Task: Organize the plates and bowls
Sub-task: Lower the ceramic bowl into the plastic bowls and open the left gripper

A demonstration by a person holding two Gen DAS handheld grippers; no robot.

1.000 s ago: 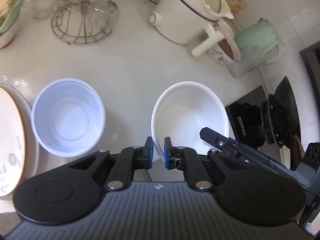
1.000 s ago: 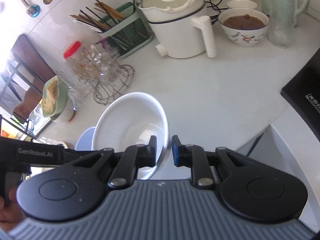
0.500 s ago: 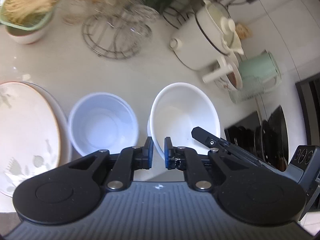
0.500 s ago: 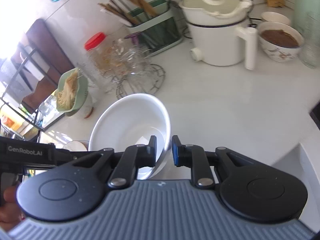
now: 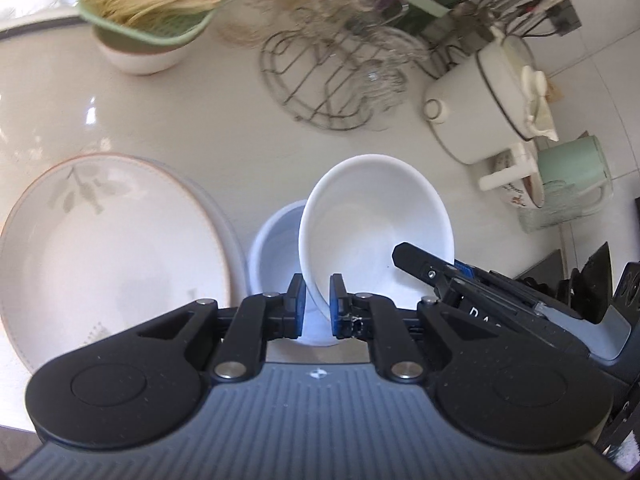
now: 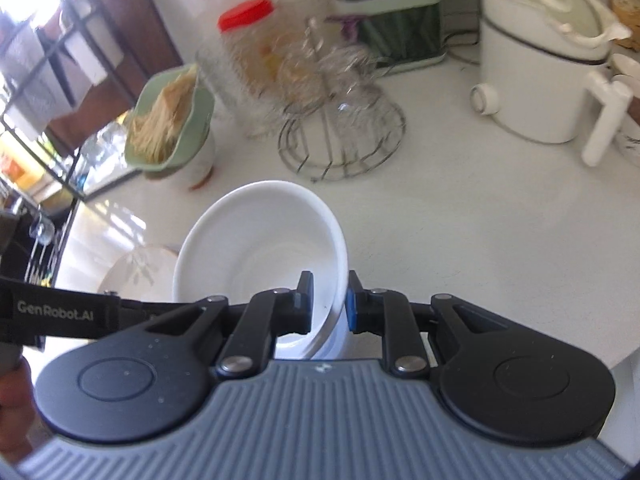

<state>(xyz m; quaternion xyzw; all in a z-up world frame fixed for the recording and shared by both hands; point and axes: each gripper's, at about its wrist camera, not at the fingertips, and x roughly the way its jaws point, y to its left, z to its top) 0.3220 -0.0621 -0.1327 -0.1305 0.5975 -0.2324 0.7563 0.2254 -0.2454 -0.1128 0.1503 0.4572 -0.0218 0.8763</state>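
Note:
Both grippers hold one white bowl (image 5: 376, 216) by opposite rims, above the counter. My left gripper (image 5: 317, 306) is shut on its near rim; my right gripper (image 6: 329, 307) is shut on the other rim, and its black fingers (image 5: 424, 268) show at the bowl's right in the left wrist view. The bowl (image 6: 260, 248) is tilted and overlaps a pale blue bowl (image 5: 276, 248) just beneath it. A large floral plate (image 5: 108, 248) lies to the left of the blue bowl, and it also shows in the right wrist view (image 6: 136, 272).
Behind stand a wire glass rack (image 5: 332, 76), a green strainer of noodles on a bowl (image 5: 148, 12), a white electric pot (image 5: 488, 96), a mint kettle (image 5: 572, 176), a red-lidded jar (image 6: 256, 40) and a chopstick holder (image 6: 396, 28). A black stove (image 5: 592, 276) lies right.
Both grippers have carried the white bowl left, from beside the blue bowl to over it. The plate and noodle strainer have come further into view.

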